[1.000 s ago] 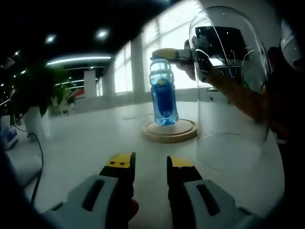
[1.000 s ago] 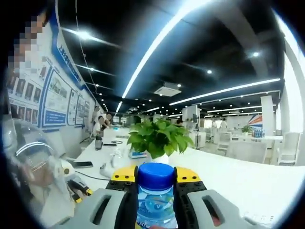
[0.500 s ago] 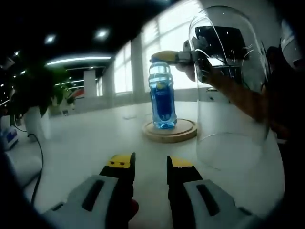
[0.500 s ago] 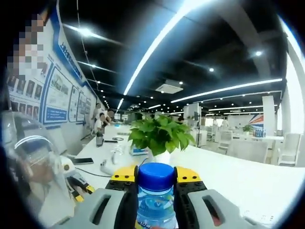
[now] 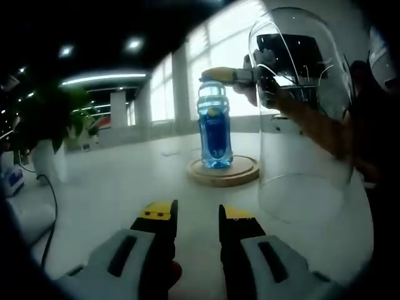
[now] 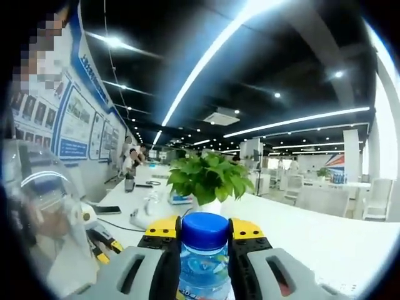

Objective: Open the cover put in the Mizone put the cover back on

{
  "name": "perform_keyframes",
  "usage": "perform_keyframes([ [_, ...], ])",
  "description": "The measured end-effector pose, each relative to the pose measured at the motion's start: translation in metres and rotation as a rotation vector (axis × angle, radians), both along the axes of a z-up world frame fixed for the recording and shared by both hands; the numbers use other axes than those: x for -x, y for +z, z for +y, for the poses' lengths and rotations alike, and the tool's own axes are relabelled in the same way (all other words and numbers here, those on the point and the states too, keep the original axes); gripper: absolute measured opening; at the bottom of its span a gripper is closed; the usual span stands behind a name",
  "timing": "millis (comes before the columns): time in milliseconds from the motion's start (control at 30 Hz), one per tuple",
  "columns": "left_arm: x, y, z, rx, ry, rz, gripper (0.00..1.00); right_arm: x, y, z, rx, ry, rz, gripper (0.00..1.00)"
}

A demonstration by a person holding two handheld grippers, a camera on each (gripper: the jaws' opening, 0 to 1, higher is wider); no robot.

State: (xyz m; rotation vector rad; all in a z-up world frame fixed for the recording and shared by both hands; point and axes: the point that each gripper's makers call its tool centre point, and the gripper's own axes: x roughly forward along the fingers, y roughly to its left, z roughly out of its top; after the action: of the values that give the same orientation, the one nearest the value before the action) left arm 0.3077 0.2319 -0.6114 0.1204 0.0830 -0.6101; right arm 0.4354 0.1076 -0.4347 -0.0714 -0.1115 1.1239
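Gripping the Mizone bottle [image 5: 215, 128] just under its blue cap [image 6: 204, 230], the right gripper [image 6: 204, 242] holds it upright on the wooden base [image 5: 224, 172]; the glass cover [image 5: 303, 106] stands beside, nearer the slightly parted, empty left gripper [image 5: 196, 215].

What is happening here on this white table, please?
A person is working with two handheld grippers. The right gripper has its fingers closed on the neck of a blue Mizone bottle, holding it upright on or just above the round wooden base. The clear glass dome cover is off the base and stands beside it on the table. The left gripper is empty, with a gap between its fingers. The cover is not yet back on.
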Motion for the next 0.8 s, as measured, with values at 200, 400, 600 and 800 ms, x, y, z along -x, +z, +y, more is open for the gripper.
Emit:
perform_keyframes([
  [200,0.0003,-0.0003,-0.0004,-0.001,-0.001,0.001,0.21,-0.0012,0.0005,-0.0002,-0.001,-0.002,-0.012,0.22],
  [400,0.0002,-0.0006,-0.0005,-0.002,-0.001,0.001,0.21,-0.0014,0.0007,0.0003,-0.006,0.0,-0.016,0.22],
  [600,0.0001,-0.0009,-0.0003,-0.002,-0.001,0.002,0.21,-0.001,0.0008,0.0006,-0.008,-0.001,-0.019,0.22],
  [800,0.0002,-0.0009,-0.0002,-0.001,-0.002,0.002,0.21,-0.0007,0.0006,0.0009,-0.004,-0.003,-0.028,0.22],
])
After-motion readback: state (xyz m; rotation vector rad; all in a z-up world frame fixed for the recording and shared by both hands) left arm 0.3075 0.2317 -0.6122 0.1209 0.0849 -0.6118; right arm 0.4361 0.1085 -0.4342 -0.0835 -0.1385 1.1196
